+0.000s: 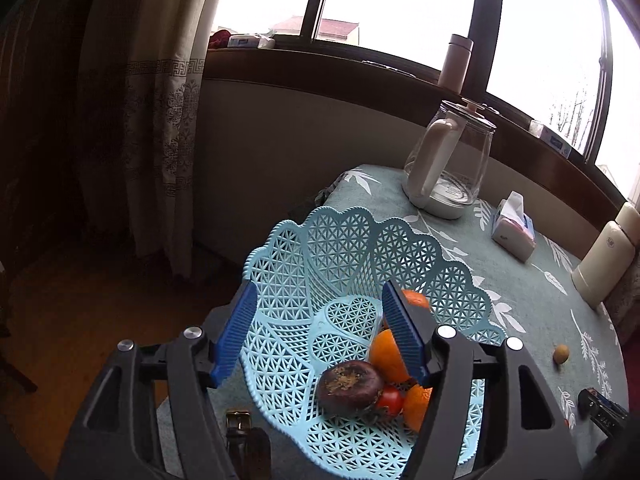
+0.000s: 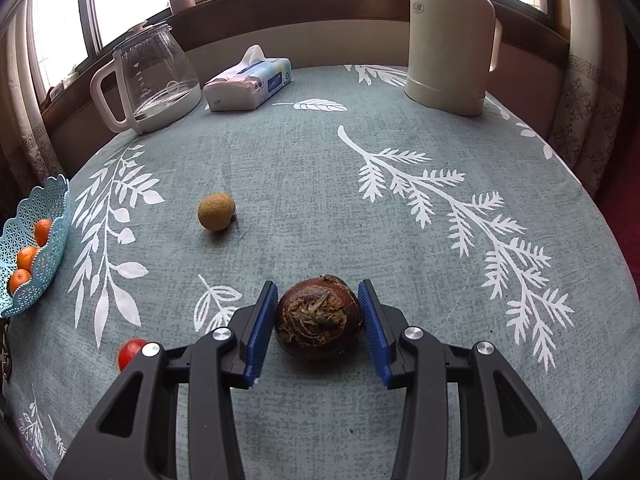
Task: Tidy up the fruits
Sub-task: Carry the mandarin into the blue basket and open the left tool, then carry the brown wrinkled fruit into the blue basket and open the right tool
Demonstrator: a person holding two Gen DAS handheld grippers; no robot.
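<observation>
Jaws flank brown fruit (image 2: 318, 318) (kettle (image 2: 150, 80), tissues (image 2: 248, 84) beyond).

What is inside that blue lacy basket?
The blue basket holds three oranges, one dark brown fruit and a small red fruit. Anything beneath them is hidden.

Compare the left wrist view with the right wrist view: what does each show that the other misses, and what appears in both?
Only the left wrist view shows the left gripper, open over the basket, and a dark brown fruit inside it. Only the right wrist view shows the right gripper straddling another dark brown fruit on the tablecloth. Both show the blue basket with oranges, kettle and tissue pack.
</observation>
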